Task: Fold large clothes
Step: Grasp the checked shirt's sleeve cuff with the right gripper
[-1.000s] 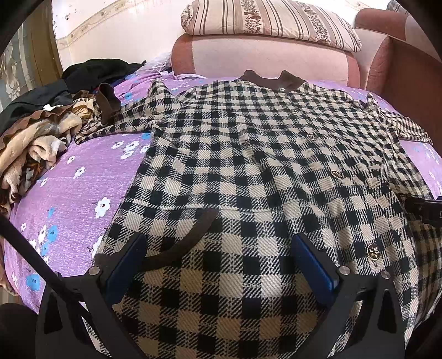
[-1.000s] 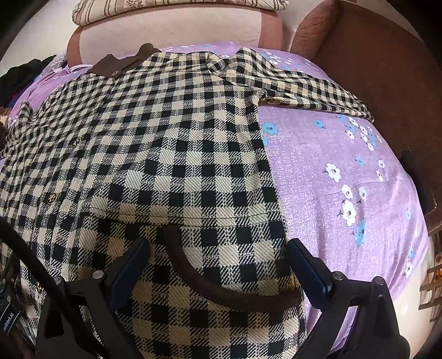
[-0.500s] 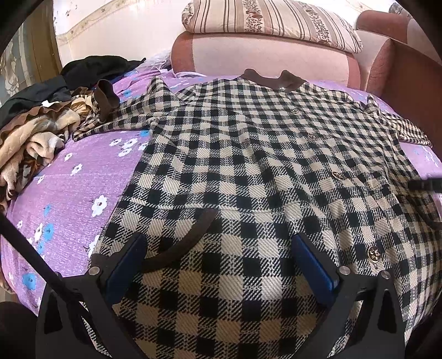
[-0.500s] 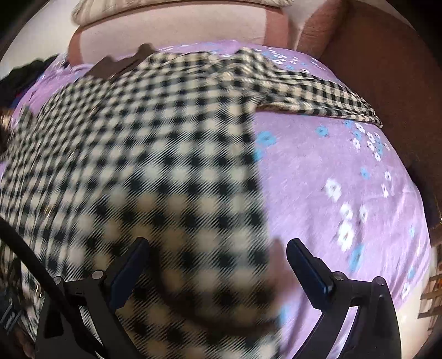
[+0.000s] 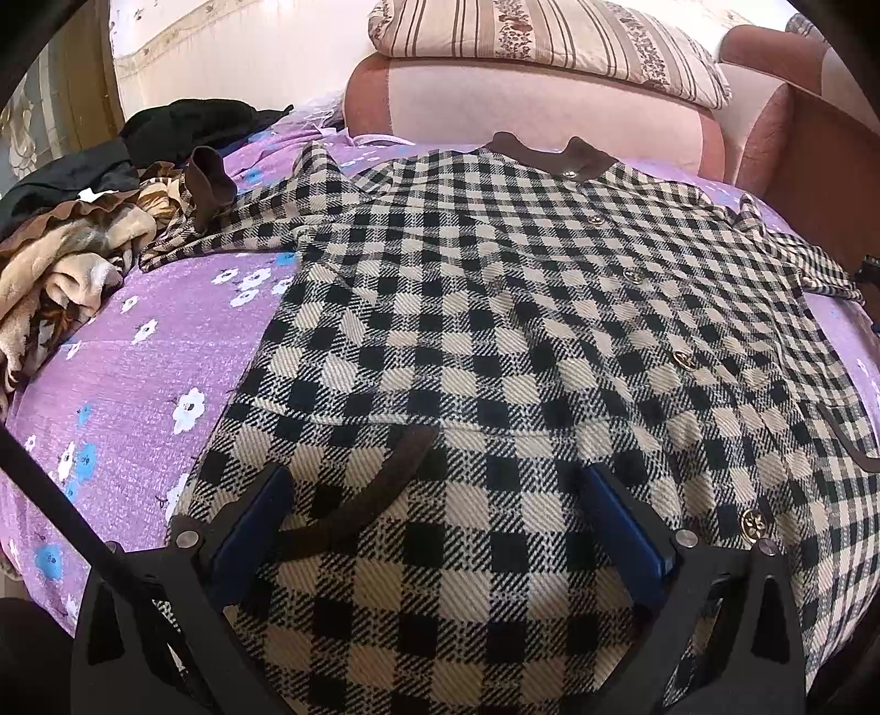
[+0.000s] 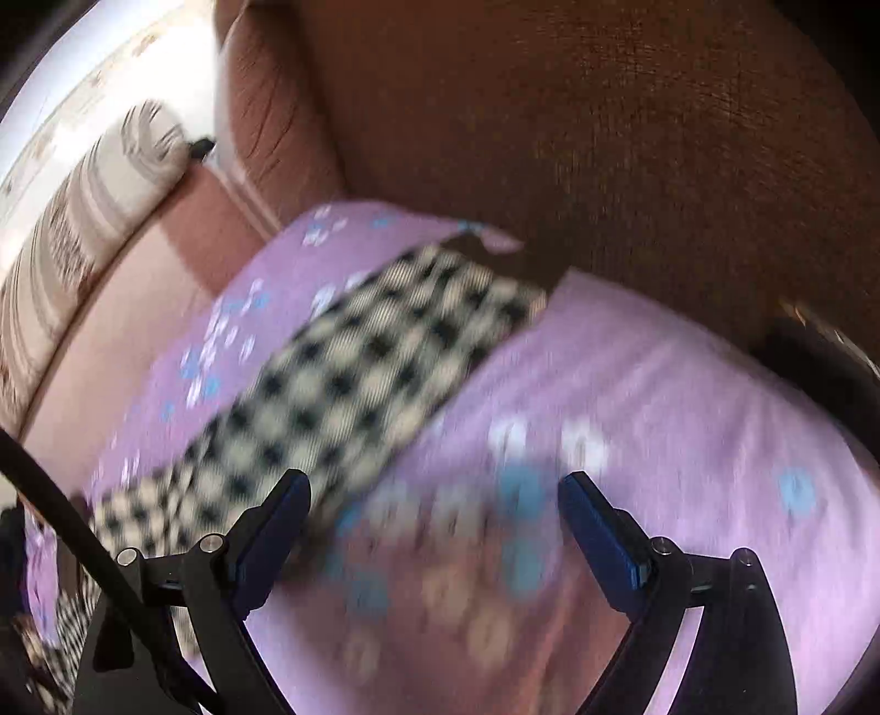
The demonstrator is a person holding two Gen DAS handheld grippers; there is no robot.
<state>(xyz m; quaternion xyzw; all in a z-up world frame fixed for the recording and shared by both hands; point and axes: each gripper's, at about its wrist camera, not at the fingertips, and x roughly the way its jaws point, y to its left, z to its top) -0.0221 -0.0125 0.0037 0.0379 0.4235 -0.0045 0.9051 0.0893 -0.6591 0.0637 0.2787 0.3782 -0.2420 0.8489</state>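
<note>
Fingers point(image 5: 621, 528) of the left gripper point(image 5: 440, 528) are spread wide apart and grip nothing. Between them lies the coat point(image 5: 495, 330), black and cream checks, spread flat on the sheet point(image 5: 137, 374). A brown pocket trim point(image 5: 379, 489) curves just inside the finger at 8 o'clock. Gold buttons point(image 5: 685, 360) run up the coat from 4 o'clock toward 1 o'clock. The brown collar point(image 5: 550, 157) sits at 12 o'clock, next to the pink sofa back point(image 5: 522, 104). A striped pillow point(image 5: 550, 38) rests on top of that. One sleeve point(image 5: 242, 231) reaches out to 10 o'clock and ends in a brown cuff point(image 5: 206, 179). A pile of brown and black clothes point(image 5: 71, 247) lies past it at 9 o'clock. The purple sheet has white and blue flowers.

Fingers point(image 6: 599, 533) of the right gripper point(image 6: 434, 533) are also spread wide and hold nothing. This view is blurry. Only the sheet point(image 6: 687, 418) shows between them. The finger at 8 o'clock is just beside the other sleeve point(image 6: 352, 385), but I cannot tell if they touch. That sleeve runs from 8 o'clock up to 12 o'clock and ends in a dark cuff point(image 6: 511, 258). A brown armrest point(image 6: 605, 137) fills the top from 12 to 2 o'clock. The pillow point(image 6: 93, 187) shows at 10 o'clock.
</note>
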